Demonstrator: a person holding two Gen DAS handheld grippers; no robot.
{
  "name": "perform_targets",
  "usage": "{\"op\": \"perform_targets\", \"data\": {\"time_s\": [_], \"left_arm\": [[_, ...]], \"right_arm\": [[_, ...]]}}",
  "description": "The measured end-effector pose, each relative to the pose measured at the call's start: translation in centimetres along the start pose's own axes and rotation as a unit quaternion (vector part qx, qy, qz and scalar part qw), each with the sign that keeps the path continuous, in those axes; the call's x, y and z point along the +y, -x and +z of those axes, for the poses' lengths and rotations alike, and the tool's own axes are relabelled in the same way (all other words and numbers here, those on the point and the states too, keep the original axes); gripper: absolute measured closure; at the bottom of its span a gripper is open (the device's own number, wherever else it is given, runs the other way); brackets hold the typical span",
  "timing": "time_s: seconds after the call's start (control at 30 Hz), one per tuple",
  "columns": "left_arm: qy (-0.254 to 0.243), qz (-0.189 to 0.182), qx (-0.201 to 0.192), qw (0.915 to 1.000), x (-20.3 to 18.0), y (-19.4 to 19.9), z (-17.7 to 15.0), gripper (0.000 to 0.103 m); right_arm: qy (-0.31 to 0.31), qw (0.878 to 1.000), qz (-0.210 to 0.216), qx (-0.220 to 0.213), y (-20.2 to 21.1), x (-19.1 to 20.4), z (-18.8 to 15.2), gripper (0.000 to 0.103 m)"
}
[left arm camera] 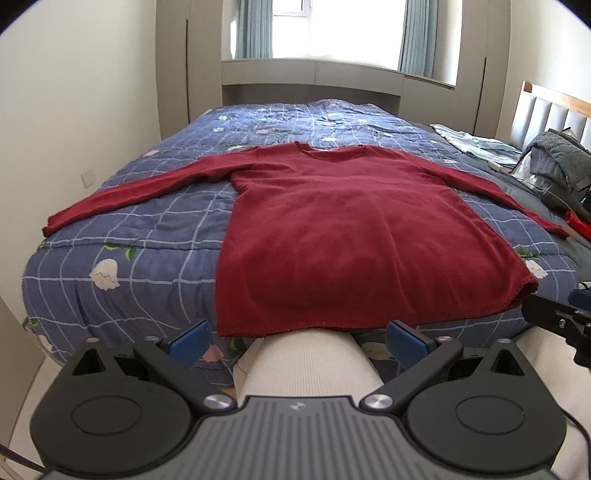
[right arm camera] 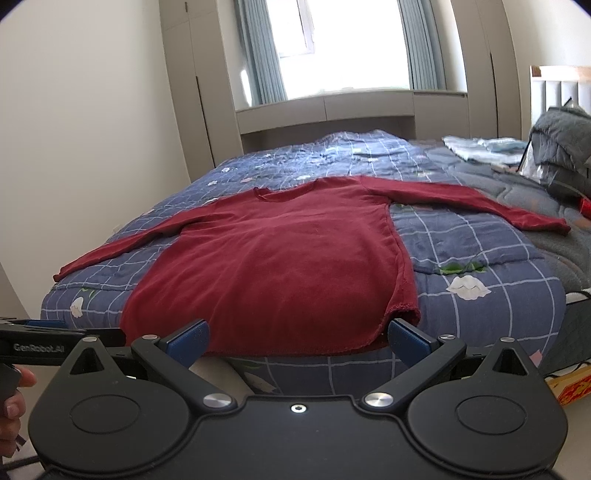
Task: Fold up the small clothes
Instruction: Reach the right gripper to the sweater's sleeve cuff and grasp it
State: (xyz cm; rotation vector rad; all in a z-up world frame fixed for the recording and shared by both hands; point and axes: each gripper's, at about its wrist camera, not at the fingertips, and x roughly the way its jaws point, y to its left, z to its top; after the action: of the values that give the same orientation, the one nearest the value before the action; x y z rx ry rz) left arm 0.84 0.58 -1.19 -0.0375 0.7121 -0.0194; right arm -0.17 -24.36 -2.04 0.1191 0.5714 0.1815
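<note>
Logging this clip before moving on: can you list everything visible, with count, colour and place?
long-sleeved knit sweater: one, dark red, spread flat on the bed, sleeves out
quilted floral grid bedspread: one, blue, covering the bed
padded jacket: one, grey, heaped by the headboard
curtains: a pair, grey-blue, at the window
left hand-held gripper: one, black with blue pads, open at the hem
right hand-held gripper: one, same colours, open at the hem

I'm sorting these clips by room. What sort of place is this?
Most likely a home bedroom: a bed under a blue checked floral quilt, a padded headboard, built-in wardrobes beside a curtained window. A red long-sleeved top lies spread flat on the quilt.
</note>
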Motion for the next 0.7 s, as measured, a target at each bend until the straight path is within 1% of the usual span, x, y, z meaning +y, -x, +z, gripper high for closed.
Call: {"op": "perform_targets", "data": {"time_s": [0.07, 0.13, 0.23, 0.37, 0.43, 0.57, 0.7], "left_arm": [[0.005, -0.009, 0.003, 0.9999, 0.2, -0.1, 0.5, 0.0], [0.005, -0.011, 0.007, 0.9999, 0.3, -0.6, 1.3, 0.0], [0.002, -0.003, 0.01, 0.9999, 0.1, -1.5, 2.8, 0.0], [-0.005, 0.002, 0.012, 0.9999, -0.8, -3.1, 5.2, 0.0], [-0.004, 0.005, 0.011, 0.9999, -1.3, -4.0, 6.6, 0.0], [0.006, 0.01, 0.024, 0.9996, -2.7, -6.5, 9.2, 0.0], [-0.015, 0.001, 0.038, 0.9992, -4.6, -9.4, 11.6, 0.0]], "right_arm": [[-0.007, 1.0, -0.005, 0.002, -0.4, -0.4, 0.4, 0.0], [-0.011, 1.0, -0.02, 0.008, -1.0, -0.9, 0.9, 0.0], [-0.022, 0.998, -0.057, 0.023, -2.2, -1.8, 1.9, 0.0], [-0.035, 0.994, -0.1, 0.028, -3.8, -3.3, 3.7, 0.0], [-0.039, 0.993, -0.11, 0.028, -4.8, -4.3, 4.5, 0.0], [-0.056, 0.991, -0.12, 0.027, -6.7, -6.5, 5.9, 0.0], [-0.075, 0.988, -0.131, 0.027, -9.0, -9.2, 7.0, 0.0]]}}
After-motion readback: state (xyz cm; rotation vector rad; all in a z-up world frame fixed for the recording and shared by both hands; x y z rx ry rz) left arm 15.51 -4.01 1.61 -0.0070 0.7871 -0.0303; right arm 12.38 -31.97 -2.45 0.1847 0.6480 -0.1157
